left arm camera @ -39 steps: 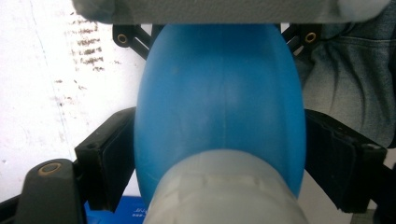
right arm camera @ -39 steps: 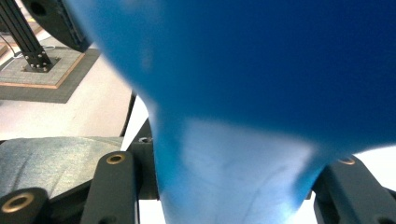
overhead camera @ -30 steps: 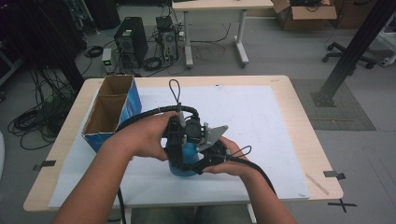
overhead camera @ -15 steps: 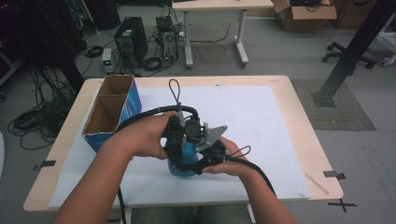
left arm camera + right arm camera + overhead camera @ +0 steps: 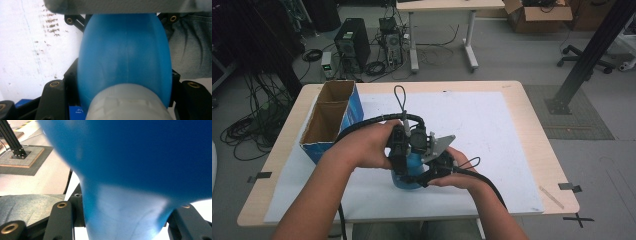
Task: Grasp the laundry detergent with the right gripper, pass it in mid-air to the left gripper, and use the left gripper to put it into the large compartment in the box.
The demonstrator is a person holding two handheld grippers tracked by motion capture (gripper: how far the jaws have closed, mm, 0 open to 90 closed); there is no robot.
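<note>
Left gripper (image 5: pixel 398 156) sits on the upper, left side of a blue rubber bulb (image 5: pixel 412 172). In the left gripper view the bulb (image 5: pixel 125 50) fills the gap between the two black jaws, which press its flanks, with a pale whitish collar (image 5: pixel 127 102) nearest the camera. So it is clamped on the bulb, jaws at a medium gap.

Right gripper (image 5: pixel 436 169) comes in from the right and lower side. In the right gripper view its jaws bracket the bulb's narrower pale-blue neck (image 5: pixel 125 217), with the wide body (image 5: pixel 140 150) swelling above. It grips that neck end.

The bulb is held between both grippers, low over the white sheet (image 5: pixel 492 130) at the front middle of the table (image 5: pixel 532 125), just ahead of the person. Whether it touches the sheet I can't tell; hands cover the underside. Both hands are close together, cables trailing off each gripper.

Blue cardboard box (image 5: pixel 329 120), open top, two compartments, both looking empty, stands at the table's left, near the left forearm but apart from the bulb.

Progress, as a judgement: pick-up is done and the bulb is under two-handed control. Likely left: squeezing or working the bulb, or moving it, maybe into the box. Nothing is in the box yet. Mid-task at most.
</note>
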